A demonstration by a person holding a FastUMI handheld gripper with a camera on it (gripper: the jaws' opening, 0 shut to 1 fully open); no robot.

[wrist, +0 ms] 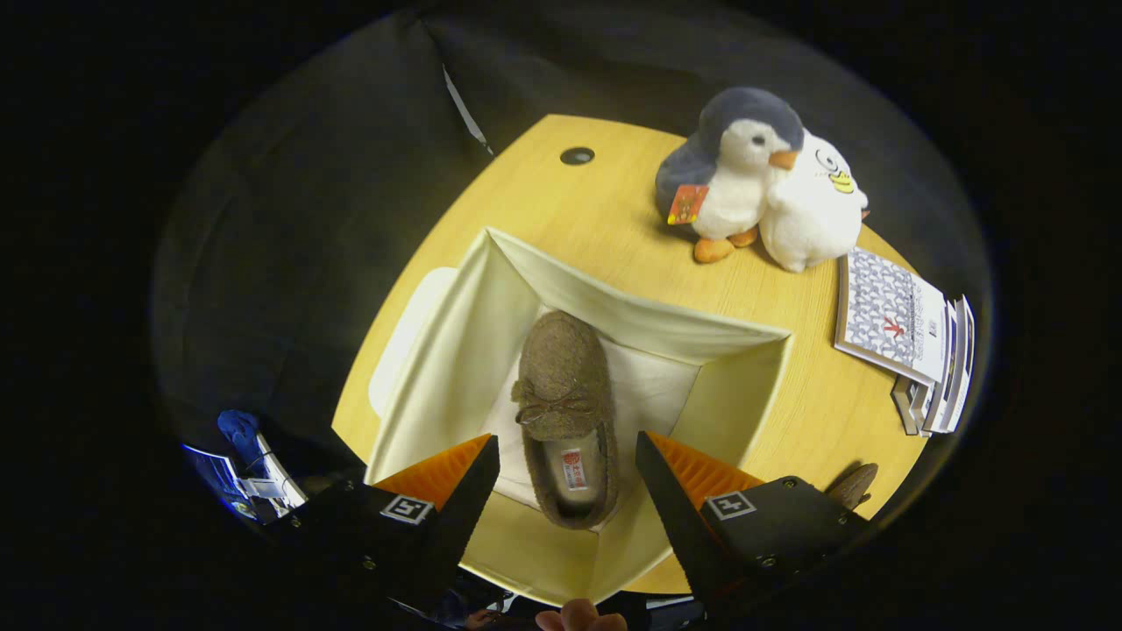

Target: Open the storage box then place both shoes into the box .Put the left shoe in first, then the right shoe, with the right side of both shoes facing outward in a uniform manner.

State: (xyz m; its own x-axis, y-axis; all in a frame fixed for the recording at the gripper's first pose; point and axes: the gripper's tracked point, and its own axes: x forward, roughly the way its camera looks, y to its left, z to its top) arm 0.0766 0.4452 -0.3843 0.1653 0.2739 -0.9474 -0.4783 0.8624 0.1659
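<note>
I see a round wooden table [561,219] with a cable hole [577,156] near its far edge; light pools on it. Dark cloth wall [333,158] behind.

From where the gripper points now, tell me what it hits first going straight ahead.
Likely the brown slipper lying in the open storage box, just ahead of the open gripper and between its fingers; depth is unclear.

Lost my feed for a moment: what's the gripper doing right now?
Gripper: open, holding nothing, fingers apart above the brown shoe lying in the open box.
</note>
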